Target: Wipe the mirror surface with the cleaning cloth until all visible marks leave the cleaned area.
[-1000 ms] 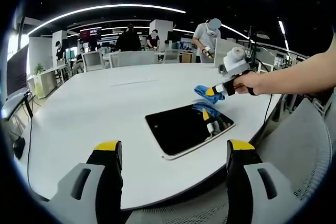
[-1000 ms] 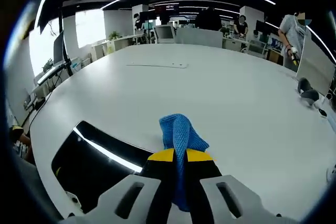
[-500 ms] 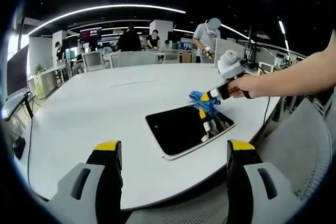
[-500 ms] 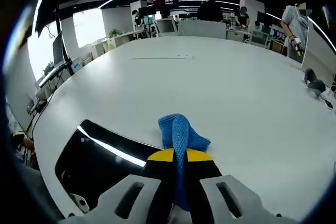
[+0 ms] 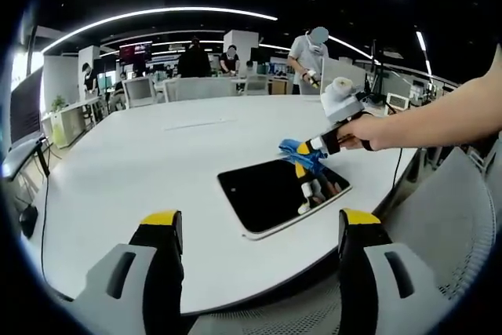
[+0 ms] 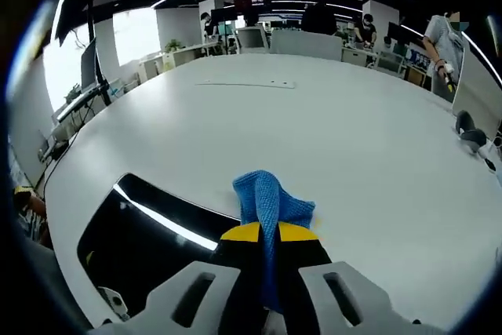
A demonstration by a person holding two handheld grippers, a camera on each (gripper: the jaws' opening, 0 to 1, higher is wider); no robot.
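Open-plan office, white desk (image 5: 141, 162): cloth poised at the mirror's edge.
Right hand-held gripper (image 6: 267, 234) has its jaws closed on the blue cleaning cloth (image 6: 267, 202), held just over the far edge of the dark mirror (image 5: 278, 191) lying flat near the desk's rim. Left hand-held gripper (image 5: 255, 229) is spread wide and holds nothing. Risk: the mirror lies unrestrained, so a firm stroke may push it off the rim. Left gripper view shows the whole mirror; right gripper view crops it.

Cleaning cloth (image 6: 271, 206) blue, waffle-weave textile; mirror (image 5: 278, 190) dark, glossy, reflective; table (image 6: 329, 131) white, smooth, matt
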